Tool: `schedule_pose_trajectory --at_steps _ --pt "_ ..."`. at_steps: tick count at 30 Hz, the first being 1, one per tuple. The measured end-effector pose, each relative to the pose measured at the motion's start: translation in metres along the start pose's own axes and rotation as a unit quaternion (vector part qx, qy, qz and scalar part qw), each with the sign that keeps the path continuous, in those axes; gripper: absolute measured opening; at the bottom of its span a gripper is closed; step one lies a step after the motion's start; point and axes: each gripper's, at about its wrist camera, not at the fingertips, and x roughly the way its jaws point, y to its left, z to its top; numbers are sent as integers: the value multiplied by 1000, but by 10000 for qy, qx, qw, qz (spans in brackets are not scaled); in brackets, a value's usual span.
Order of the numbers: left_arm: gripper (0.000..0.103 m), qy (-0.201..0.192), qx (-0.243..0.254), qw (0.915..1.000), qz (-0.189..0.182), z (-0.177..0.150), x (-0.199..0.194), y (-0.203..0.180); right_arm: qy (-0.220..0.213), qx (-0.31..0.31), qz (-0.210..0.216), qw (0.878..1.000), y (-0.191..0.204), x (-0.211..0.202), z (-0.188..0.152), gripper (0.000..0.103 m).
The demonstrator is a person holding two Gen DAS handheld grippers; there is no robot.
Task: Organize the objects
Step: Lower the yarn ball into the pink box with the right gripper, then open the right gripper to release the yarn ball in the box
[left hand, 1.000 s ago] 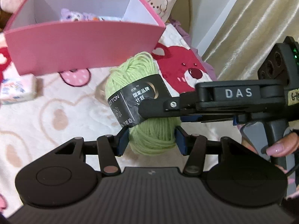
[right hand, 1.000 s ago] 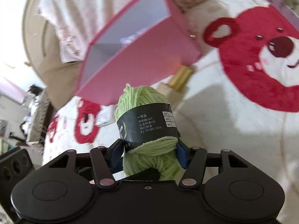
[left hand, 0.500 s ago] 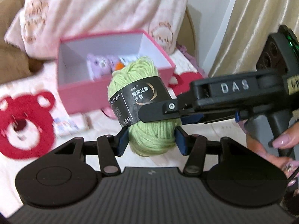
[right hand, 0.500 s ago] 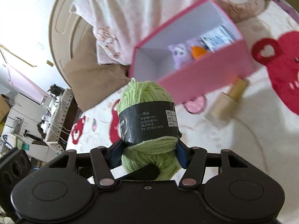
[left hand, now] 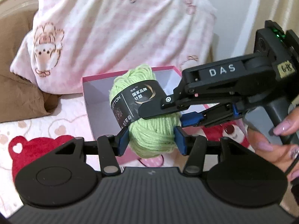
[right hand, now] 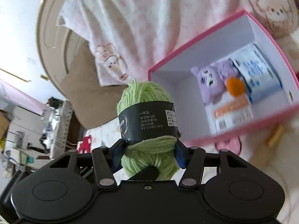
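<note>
Green yarn ball [left hand: 153,123] sat mid-frame, in front of the pink box [left hand: 87,93]; left gripper [left hand: 152,140] & right gripper [right hand: 147,154] fingers both squeezed it. Prob. light, soft, squashy; grip below the label band.

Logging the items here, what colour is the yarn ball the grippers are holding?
Light green yarn ball with a black paper label; clearest in the right wrist view.

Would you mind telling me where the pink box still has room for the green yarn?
The pink box has bare floor at its left end, beside the purple plush. Its right end is crowded by the plush and blue-white packets.
</note>
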Motion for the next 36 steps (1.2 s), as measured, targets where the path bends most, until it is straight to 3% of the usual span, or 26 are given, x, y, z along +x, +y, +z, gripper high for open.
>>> schedule_pose_trajectory --at_steps 6,17,25,31,36 --pt "50 450 -592 9971 -167 21 63 39 134 24 -523 9985 -9 49 42 59" --pt "45 1108 -374 9922 442 33 125 43 410 248 -755 9960 -48 107 73 57" --pt "35 1045 -341 9926 518 31 124 41 548 373 -798 9946 -57 124 67 57" --pt "35 822 -493 9944 451 27 111 47 625 320 -969 9928 -51 134 62 63" --pt "39 685 -416 9954 523 26 94 45 347 225 -741 9964 -39 109 62 66"
